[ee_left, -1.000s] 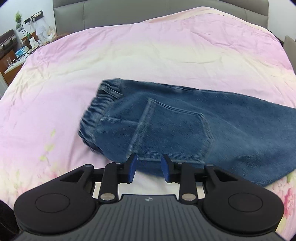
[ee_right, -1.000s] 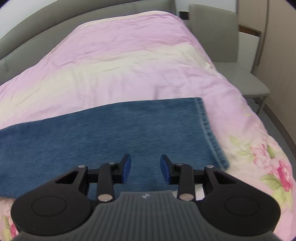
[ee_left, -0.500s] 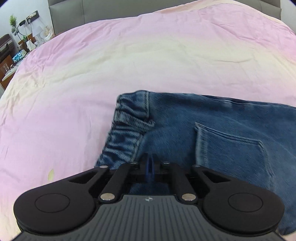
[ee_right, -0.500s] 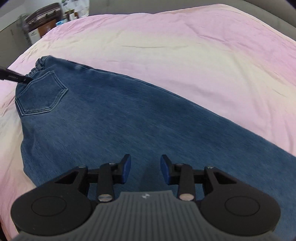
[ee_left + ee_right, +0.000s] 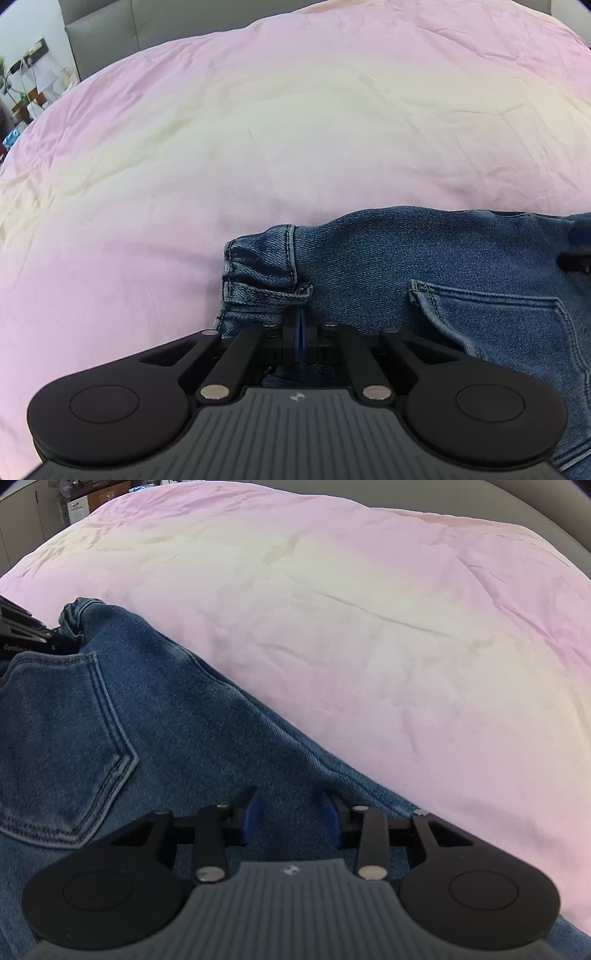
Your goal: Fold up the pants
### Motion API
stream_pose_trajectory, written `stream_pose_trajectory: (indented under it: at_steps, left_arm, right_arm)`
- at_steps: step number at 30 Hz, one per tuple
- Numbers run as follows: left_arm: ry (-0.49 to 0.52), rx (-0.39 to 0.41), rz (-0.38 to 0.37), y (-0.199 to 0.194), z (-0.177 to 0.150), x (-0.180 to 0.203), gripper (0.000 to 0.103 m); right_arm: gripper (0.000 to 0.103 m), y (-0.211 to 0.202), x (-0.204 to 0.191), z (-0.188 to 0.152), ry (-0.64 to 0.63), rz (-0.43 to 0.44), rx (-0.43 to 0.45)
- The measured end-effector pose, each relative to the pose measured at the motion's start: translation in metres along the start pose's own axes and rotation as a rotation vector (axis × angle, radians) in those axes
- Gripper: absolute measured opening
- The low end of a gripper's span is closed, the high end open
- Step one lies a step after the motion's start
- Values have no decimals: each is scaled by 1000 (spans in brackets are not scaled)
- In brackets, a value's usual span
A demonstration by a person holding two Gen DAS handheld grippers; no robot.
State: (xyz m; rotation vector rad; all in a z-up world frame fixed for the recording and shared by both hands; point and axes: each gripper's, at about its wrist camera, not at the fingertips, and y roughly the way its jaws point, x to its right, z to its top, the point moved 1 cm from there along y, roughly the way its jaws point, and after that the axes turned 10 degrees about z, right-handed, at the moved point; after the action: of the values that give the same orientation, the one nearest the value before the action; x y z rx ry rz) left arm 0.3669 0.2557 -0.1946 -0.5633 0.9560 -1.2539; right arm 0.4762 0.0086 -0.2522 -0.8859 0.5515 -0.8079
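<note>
— Denim: one pair of pants lies on the pink quilt, waistband bunched at its left end.
— Any writing?
— Small print on the left gripper in the right view, unreadable.
— The grippers?
— Left pinches the waistband; right gripper hovers spread over the leg. Bare quilt beyond.
</note>
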Motion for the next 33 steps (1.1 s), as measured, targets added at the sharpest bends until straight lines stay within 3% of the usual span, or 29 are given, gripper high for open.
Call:
stream_pose_trajectory:
  at_steps: [5,8,10,17,21,26,30,33]
  left_arm:
    - [24,13,36,-15,-3,9,7]
    - [85,49,91,-50,-9,24,7]
    - [116,100,96,-78,-16,29,25]
    - [210,146,44,-146,-49,52,26]
    - [247,81,110,-125,-60,52,23]
    - [171,27,137,-84,-50,32,23]
    - [260,7,203,-54,-51,53,22]
    - [241,2,227,-45,-48,58,22]
  right_arm:
    - [33,-2,-3,11,37,-4,-16]
    - [31,-28,-13,4,-5,-2,-3]
    - [32,-54,-19,-9,-2,24,22]
    - [32,-141,-45,-75,29,105,114]
    - [32,-164,-69,-119,64,176,142]
    - [33,-128,-88,-163,57,107,67]
    - [33,-117,-95,-173,38,64,86]
    - [33,-113,-99,-173,25,54,63]
